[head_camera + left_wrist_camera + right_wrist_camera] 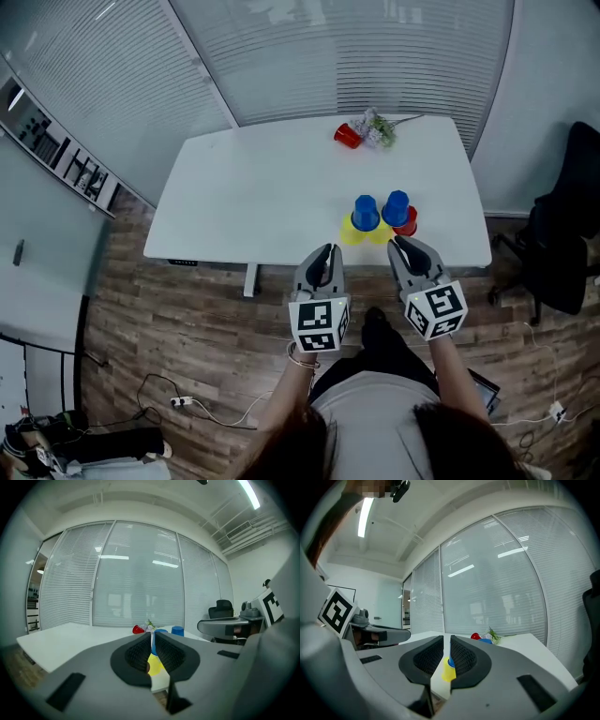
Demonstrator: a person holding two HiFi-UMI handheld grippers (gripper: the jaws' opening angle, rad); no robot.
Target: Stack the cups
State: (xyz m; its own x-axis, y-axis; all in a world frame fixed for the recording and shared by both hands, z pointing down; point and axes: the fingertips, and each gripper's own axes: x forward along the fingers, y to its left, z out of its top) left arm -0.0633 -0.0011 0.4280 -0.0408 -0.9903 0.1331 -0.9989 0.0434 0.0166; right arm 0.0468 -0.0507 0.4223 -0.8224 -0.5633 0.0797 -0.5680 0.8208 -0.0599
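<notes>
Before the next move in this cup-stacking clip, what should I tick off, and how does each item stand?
1. Left gripper empty: ok, its jaws are nearly together with nothing between them.
2. Right gripper empty: ok, the same.
3. Jaws wide enough to take a cup: not ok, both need opening first.
4. Cups close by: ok, two blue plastic cups over yellow plastic cups stand at the near edge of the white table, just ahead of both grippers.
5. All cups gathered: not ok, one red plastic cup lies at the far edge beside the flower sprig.
6. Second red cup nested or loose: cannot tell.
</notes>
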